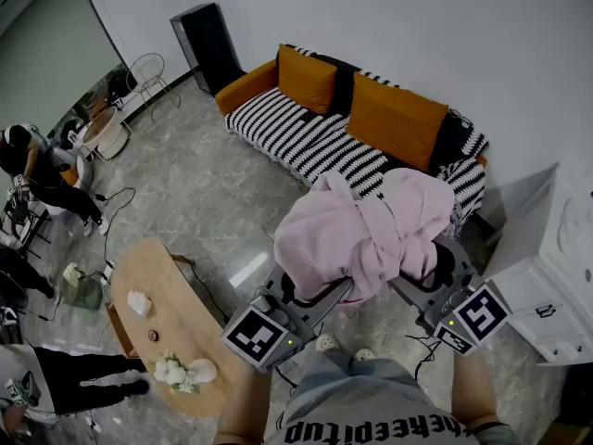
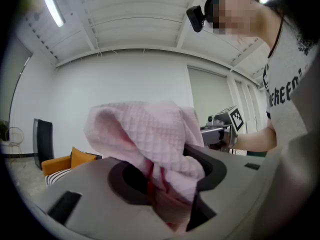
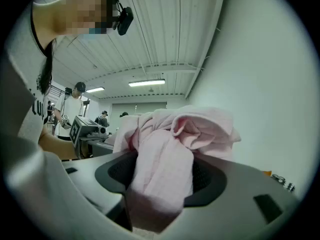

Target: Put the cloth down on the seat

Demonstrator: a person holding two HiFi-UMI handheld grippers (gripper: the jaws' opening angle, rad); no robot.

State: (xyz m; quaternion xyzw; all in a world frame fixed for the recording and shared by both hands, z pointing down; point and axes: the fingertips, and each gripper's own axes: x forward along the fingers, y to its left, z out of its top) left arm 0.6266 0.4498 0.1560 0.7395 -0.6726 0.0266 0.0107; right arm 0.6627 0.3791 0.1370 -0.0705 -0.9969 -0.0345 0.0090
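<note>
Before the striped sofa (image 1: 306, 142): one pink cloth (image 1: 361, 230) (bunched), pinched by my left gripper (image 1: 315, 297) and my right gripper (image 1: 422, 281).

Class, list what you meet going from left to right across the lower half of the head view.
Wooden coffee table → left claw → right claw → white cabinet. The pink cloth spans both claws, so it is left out.

Light grey short-sleeved T-shirt (image 1: 371, 426), black lettering. Grey-blue trousers (image 1: 345, 376), pale shoes (image 1: 326, 343). Black head camera (image 3: 124, 20). Left gripper (image 1: 310, 292) and right gripper (image 1: 434, 269): grey moulded bodies, black pads (image 2: 125, 181). Each has a black-and-white marker cube (image 1: 257, 335) and a small green light.
</note>
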